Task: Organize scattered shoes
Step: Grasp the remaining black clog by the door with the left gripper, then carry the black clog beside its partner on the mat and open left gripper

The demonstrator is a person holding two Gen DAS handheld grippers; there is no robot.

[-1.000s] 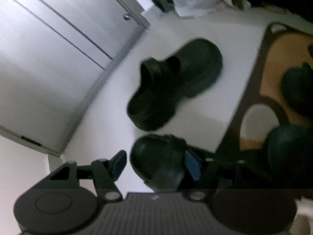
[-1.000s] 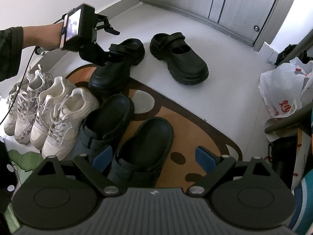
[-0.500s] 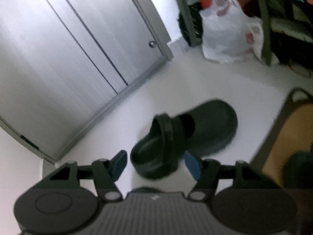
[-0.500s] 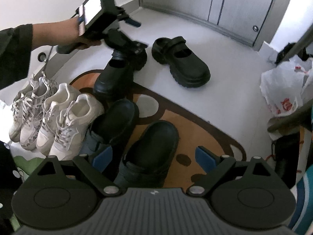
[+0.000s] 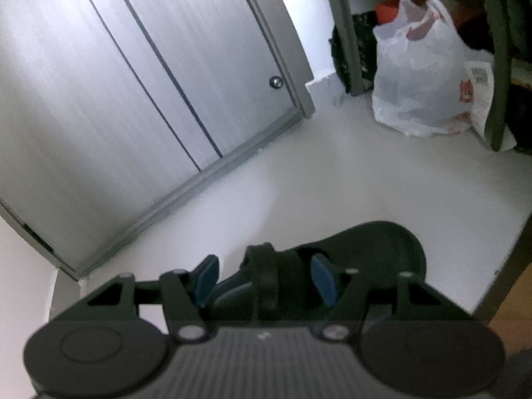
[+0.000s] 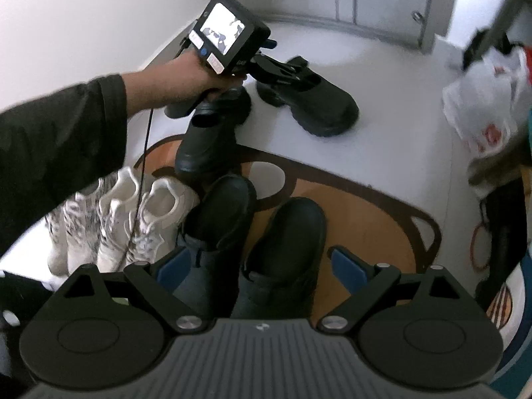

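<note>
Black and chunky, a strap shoe (image 5: 362, 252) lies on the pale floor (image 5: 332, 179) at the bottom middle of the left wrist view. Its long side runs from lower left to upper right, with the round toe at the upper right. The heel end and strap sit between the blue pads (image 5: 324, 277) of the left gripper (image 5: 262, 276). The jaws stand partly apart and do not look like they press the shoe. In the right wrist view, the right gripper (image 6: 259, 267) hangs wide apart over two black clogs (image 6: 289, 232) on an orange mat (image 6: 359, 212). White sneakers (image 6: 146, 219) stand at the left. Farther up, a hand (image 6: 186, 76) holds the left gripper at the strap shoe.
</note>
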